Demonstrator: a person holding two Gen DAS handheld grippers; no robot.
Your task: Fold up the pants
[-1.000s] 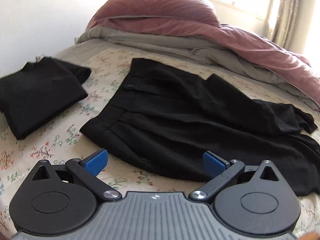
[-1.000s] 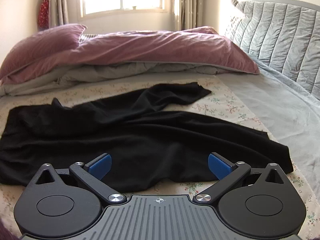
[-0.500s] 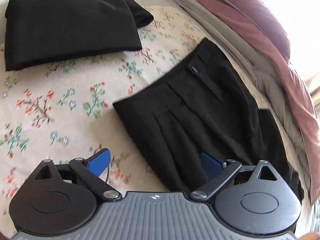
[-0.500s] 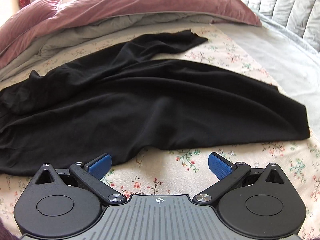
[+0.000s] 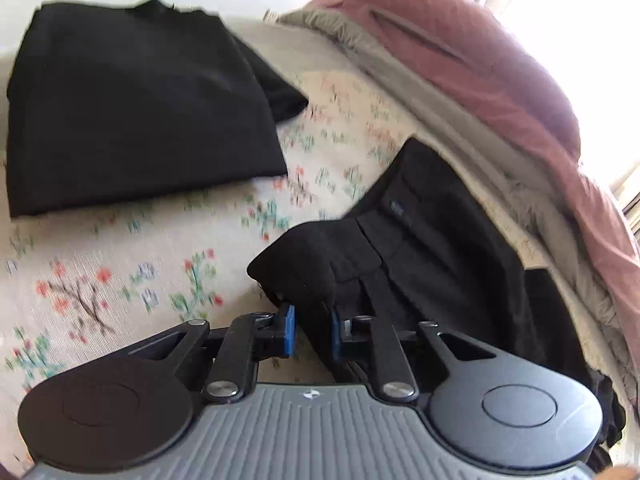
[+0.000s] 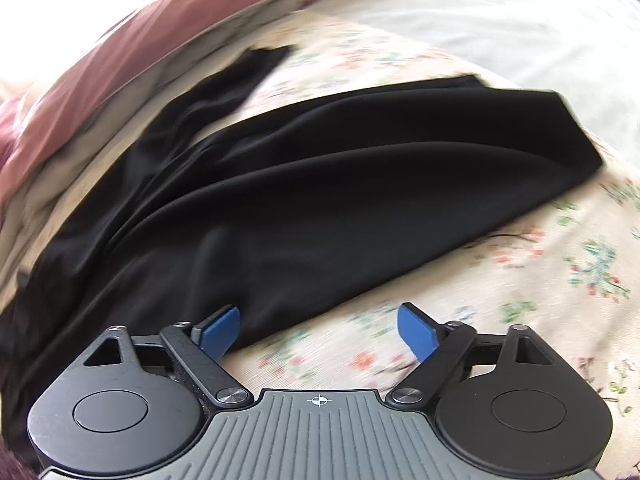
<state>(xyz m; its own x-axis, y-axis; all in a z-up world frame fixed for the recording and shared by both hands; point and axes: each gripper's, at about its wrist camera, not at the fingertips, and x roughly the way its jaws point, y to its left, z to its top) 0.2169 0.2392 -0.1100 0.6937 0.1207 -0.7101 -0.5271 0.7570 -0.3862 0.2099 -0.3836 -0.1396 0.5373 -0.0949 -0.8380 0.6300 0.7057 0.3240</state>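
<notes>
Left gripper (image 5: 312, 334): clamped on a bunched corner of the black pants (image 5: 420, 264) at the waistband end, lifted slightly off the floral bedsheet (image 5: 132, 264).
Right gripper (image 6: 319, 330): spread wide, nothing gripped; its left blue pad (image 6: 220, 330) appears to touch the trouser-leg edge, though blur prevents certainty.
Pants: spread across the bedsheet, legs laid toward the pink duvet (image 5: 472, 64).
Folded black garment (image 5: 132, 108): set apart, beside the waistband.

Black pants (image 5: 432, 256) spread across a floral bedsheet

Waistband corner bunched and lifted off the sheet, button tab facing up; one leg (image 6: 360, 184) lies in long soft folds, hem squared; the other leg (image 6: 224, 80) trails off behind it.
</notes>
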